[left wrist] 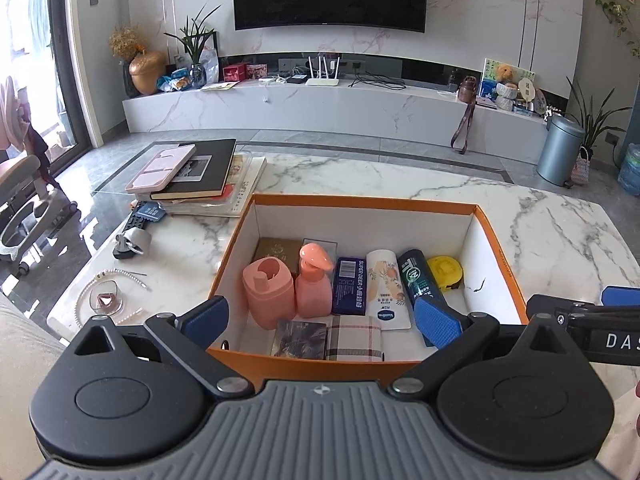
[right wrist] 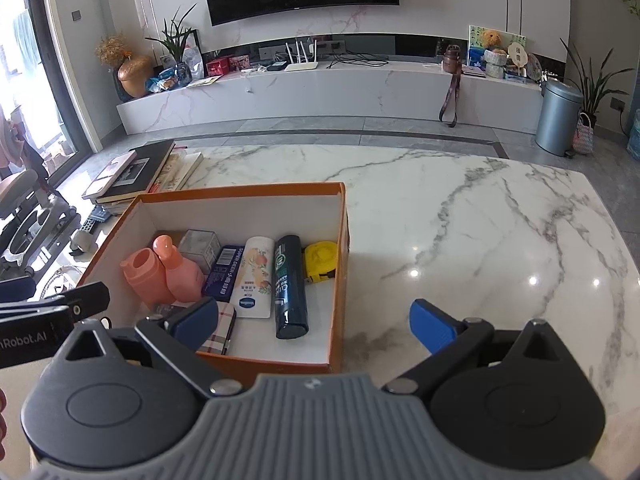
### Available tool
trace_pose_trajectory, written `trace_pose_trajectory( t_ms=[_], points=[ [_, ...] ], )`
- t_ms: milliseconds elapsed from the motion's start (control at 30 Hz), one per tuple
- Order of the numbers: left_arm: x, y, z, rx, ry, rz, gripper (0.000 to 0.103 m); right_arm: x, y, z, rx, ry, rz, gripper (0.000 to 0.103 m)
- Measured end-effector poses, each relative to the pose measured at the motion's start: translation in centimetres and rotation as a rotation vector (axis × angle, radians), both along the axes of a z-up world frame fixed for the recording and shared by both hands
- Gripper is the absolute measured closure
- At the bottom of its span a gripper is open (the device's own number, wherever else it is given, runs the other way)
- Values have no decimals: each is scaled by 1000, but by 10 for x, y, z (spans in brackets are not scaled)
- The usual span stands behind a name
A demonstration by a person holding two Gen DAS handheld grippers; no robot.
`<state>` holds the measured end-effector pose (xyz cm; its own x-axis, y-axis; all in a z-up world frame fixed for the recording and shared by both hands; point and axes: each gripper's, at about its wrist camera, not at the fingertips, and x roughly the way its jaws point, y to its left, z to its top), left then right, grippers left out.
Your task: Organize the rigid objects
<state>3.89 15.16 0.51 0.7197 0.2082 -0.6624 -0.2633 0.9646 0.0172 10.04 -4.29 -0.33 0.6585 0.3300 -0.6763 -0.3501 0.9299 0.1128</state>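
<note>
An orange box (left wrist: 360, 199) (right wrist: 240, 191) with a white inside stands on the marble table. In it lie a pink holder (left wrist: 269, 293), a pink pump bottle (left wrist: 314, 286), a blue pack (left wrist: 350, 286), a white tube (left wrist: 387, 284), a dark green bottle (left wrist: 420, 276) (right wrist: 289, 284), a yellow tape measure (left wrist: 444, 272) (right wrist: 320, 260) and a plaid case (left wrist: 354, 338). My left gripper (left wrist: 320, 320) is open and empty above the box's near edge. My right gripper (right wrist: 312, 324) is open and empty over the box's near right corner.
A stack of books with a pink case (left wrist: 188, 172) lies at the table's far left. A remote (left wrist: 140, 220), a grey clip (left wrist: 130, 242), a pearl headband (left wrist: 86, 298) and a small glass dish (left wrist: 106, 300) lie left of the box. Bare marble (right wrist: 480, 232) is right of the box.
</note>
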Motion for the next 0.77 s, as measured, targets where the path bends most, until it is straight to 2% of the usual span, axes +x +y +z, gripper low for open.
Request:
trace_pose_trajectory(
  t_ms=[767],
  points=[
    [-4,-4,3,17,-21,-12,0,-1,-5,0,0,10,-12,2]
  ],
)
